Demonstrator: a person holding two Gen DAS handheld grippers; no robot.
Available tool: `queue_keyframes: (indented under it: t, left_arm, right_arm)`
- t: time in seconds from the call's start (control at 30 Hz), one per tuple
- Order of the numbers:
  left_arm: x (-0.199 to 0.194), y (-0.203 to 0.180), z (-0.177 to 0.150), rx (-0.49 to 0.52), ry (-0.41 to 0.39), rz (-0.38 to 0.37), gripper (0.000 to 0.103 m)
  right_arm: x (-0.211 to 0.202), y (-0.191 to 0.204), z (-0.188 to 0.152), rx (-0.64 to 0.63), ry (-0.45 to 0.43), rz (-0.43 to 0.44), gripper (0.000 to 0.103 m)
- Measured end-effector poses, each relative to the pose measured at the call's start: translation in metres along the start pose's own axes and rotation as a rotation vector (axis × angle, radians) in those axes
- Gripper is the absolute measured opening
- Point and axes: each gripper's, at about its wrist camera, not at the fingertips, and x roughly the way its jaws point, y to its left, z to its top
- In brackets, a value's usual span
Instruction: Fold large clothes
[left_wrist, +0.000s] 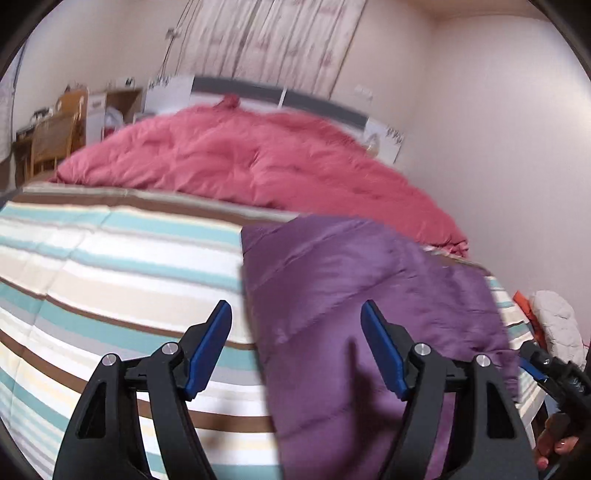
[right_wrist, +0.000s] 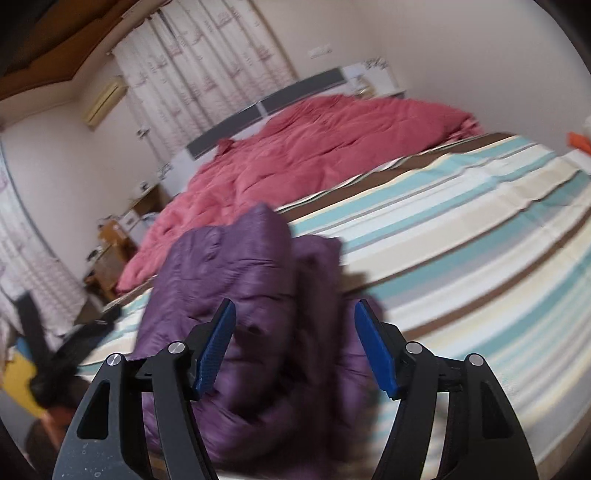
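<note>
Two wrist cameras above the bed, both looking down along their fingers.
The left wrist view faces the headboard (left_wrist: 258, 88) with the purple garment (left_wrist: 369, 295) at lower right; the right wrist view sits close over that garment (right_wrist: 240, 295), tilted. Both share the striped cover (left_wrist: 110, 277) and the pink quilt (left_wrist: 258, 158).

Your purple garment (left_wrist: 369, 295) is padded cloth with a soft satin sheen, stitched in quilted panels and creased where it bunches. Under it, the striped bedcover (left_wrist: 110, 258) is matt woven cloth, smooth with light fold lines. Behind, the pink quilt (left_wrist: 240, 155) looks matt and puffy, all rumpled. Your left gripper (left_wrist: 295, 347) has black matt plastic arms, shiny metal pivot pins and blue pads; on your right gripper (right_wrist: 293, 347) those blue pads (right_wrist: 216, 350) show a fine ribbed texture. The chair (left_wrist: 51, 140) at the back is wood.
</note>
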Motion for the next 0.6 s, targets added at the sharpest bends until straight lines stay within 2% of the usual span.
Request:
queue_keyframes:
  t: [0.07,0.13,0.17,0.27,0.43,0.5,0.6]
  left_arm:
    - [0.018,-0.011,-0.004,0.032,0.055,-0.018,0.063]
    - [0.026,-0.027,-0.014,0.091,0.068,-0.069,0.059]
    - [0.027,-0.036,-0.018,0.124,0.069,-0.086,0.058]
    - [0.027,-0.061,-0.03,0.22,0.06,-0.073,0.058]
    - [0.024,-0.096,-0.04,0.348,0.07,-0.086,0.058]
    - [0.026,-0.114,-0.05,0.429,0.074,-0.046,0.058]
    - [0.027,-0.128,-0.061,0.485,0.063,-0.009,0.058]
  right_arm:
    - [0.018,0.007,0.002,0.001,0.057,0.015,0.046]
    - [0.033,0.013,-0.001,-0.007,0.108,0.037,0.029]
    - [0.035,0.016,-0.003,-0.022,0.116,0.024,0.024]
    - [0.025,0.011,-0.008,-0.038,0.1,0.002,0.019]
    - [0.012,-0.018,-0.026,-0.034,0.116,-0.08,0.017]
    - [0.016,-0.027,-0.034,-0.044,0.13,-0.124,0.017]
    - [0.032,-0.036,-0.044,-0.04,0.149,-0.152,0.017]
